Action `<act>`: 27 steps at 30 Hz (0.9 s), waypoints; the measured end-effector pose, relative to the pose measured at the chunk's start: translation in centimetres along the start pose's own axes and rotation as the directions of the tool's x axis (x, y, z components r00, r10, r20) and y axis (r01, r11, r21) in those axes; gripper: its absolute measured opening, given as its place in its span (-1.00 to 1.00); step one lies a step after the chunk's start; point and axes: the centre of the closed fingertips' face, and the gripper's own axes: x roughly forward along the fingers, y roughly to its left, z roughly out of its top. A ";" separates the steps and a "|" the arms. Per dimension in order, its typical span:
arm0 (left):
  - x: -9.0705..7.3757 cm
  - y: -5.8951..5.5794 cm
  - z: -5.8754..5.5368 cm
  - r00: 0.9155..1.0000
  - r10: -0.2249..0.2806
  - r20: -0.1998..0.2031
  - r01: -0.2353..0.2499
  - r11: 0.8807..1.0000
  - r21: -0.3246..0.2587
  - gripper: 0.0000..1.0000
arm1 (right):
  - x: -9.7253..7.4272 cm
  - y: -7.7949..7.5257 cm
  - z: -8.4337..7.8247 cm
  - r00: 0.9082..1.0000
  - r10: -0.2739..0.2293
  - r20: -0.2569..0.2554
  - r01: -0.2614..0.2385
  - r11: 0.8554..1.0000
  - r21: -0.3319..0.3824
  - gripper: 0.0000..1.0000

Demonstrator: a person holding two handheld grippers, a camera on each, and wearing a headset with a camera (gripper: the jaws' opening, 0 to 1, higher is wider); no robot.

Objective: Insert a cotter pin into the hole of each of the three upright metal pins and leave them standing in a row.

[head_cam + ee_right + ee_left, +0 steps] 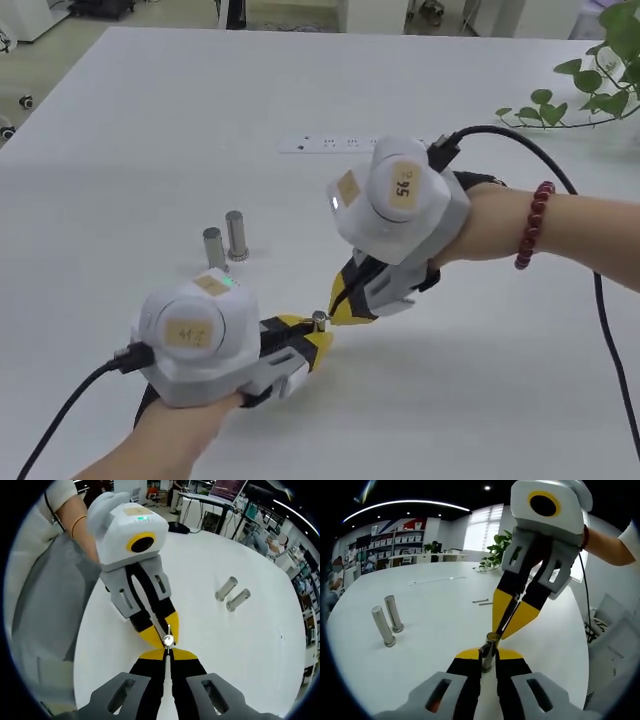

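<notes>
Pin [491, 644] stands clamped in left gripper [490, 656] while right gripper [168, 653] pinches cotter pin [508, 615] at its top.

The white table [120, 150] carries two upright metal pins [236, 235] standing side by side, a flat white socket strip [330, 144], and two thin cotter pins [480, 600] lying farther off.

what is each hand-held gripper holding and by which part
Left hand-held gripper: metal pin, clamped by its shaft. Right hand-held gripper: cotter pin; which part cannot be told.
</notes>
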 end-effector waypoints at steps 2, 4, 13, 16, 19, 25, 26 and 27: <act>0.0 0.0 0.0 1.000 0.001 0.001 -0.001 1.000 -0.001 -0.84 | 0.0 0.0 0.0 1.000 -0.001 0.009 0.001 1.000 0.010 -0.88; 0.0 0.0 0.0 1.000 0.001 0.000 -0.001 1.000 -0.001 -0.84 | -0.1 0.2 -0.2 1.000 0.007 0.006 -0.007 1.000 0.018 -0.79; 0.0 0.0 0.0 1.000 -0.001 0.000 0.001 1.000 0.000 -0.84 | -0.7 0.1 -0.8 1.000 -0.007 0.011 0.007 1.000 0.028 -0.81; -0.1 0.0 0.0 1.000 -0.001 0.000 0.001 1.000 -0.001 -0.84 | -0.7 0.1 -0.7 1.000 -0.010 0.017 0.009 1.000 0.025 -0.88; -0.1 0.0 0.0 1.000 -0.002 0.000 0.002 1.000 -0.006 -0.84 | -0.6 0.1 -0.7 1.000 -0.013 0.021 0.012 1.000 0.023 -0.90; -0.1 0.0 -0.1 1.000 -0.005 0.000 0.005 1.000 -0.018 -0.83 | -0.5 -0.1 -0.6 1.000 -0.019 0.025 0.018 1.000 0.022 -0.94; -0.1 0.0 -0.1 1.000 -0.006 0.000 0.006 1.000 -0.019 -0.83 | -0.5 -0.1 -0.6 1.000 -0.019 0.025 0.019 1.000 0.023 -0.94; -0.1 0.0 -0.1 1.000 -0.007 0.000 0.007 1.000 -0.019 -0.83 | -0.5 -0.1 -0.6 1.000 -0.019 0.025 0.018 1.000 0.024 -0.94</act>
